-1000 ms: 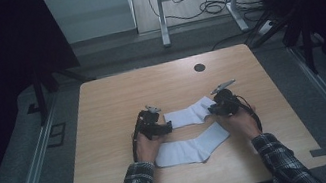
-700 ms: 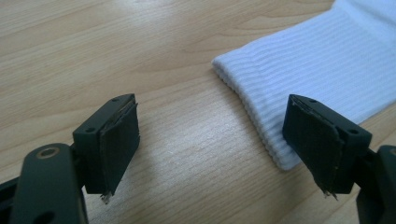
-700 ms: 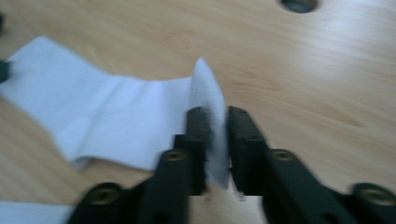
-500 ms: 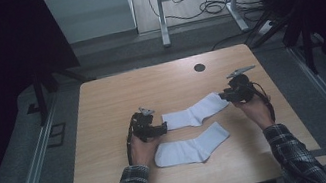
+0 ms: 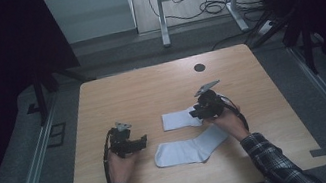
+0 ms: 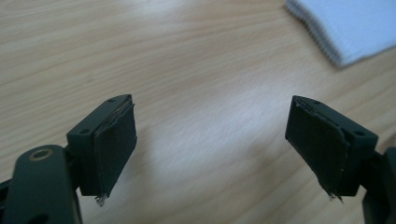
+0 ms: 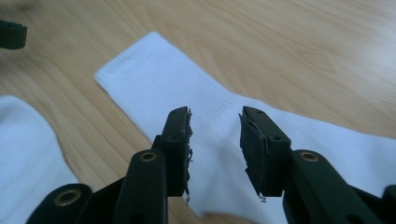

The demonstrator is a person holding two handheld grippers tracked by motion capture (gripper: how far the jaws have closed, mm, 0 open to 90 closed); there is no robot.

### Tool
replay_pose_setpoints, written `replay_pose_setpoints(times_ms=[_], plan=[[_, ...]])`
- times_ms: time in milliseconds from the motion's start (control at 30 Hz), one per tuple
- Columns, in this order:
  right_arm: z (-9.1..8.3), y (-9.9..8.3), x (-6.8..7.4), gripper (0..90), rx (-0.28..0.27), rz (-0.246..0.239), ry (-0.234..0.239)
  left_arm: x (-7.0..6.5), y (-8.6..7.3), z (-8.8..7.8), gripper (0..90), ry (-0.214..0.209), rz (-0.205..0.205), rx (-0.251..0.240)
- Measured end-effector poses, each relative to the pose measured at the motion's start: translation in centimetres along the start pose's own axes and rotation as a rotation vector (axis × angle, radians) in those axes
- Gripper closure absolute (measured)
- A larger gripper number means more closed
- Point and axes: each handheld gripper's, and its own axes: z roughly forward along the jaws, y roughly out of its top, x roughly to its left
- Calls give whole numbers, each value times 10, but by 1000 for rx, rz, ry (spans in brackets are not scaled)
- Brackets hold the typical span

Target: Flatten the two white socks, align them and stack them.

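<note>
Socks lie flat and apart at mid-frame of the high view, seemingly laid out but not yet paired. At lower left, the left gripper [image 5: 145, 140] holds its jaws spread wide over bare table [image 5: 126, 98]. The near sock [image 5: 186, 149] sits centre. Right of centre, the right gripper [image 7: 215, 133], whose jaws have just been opening, hovers parted over the far sock [image 7: 187, 88], pinching nothing.

The high view is looking dim, its corners sinking into near black while the wooden worktop [image 5: 151, 93] is catching soft overhead light. In the left gripper view, a pale glare is washing across the blurred wood grain. In the right gripper view, the white sock [image 7: 196, 93] is showing crisp ribbing, with the far wood softening.
</note>
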Motion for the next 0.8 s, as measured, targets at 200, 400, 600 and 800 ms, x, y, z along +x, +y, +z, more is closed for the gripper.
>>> replay_pose_setpoints(times_ms=[200,400,600,800], plan=[[21,8,22,564,18,-45,40,11,-19,-11,148,20,-1,3],[39,14,38,501,29,-84,48,15,-26,-9,140,19,-10,17],[56,13,45,498,66,-113,37,10,-30,-4,101,24,3,-17],[55,9,50,800,49,-139,-12,10,-29,-4,101,24,3,-18]])
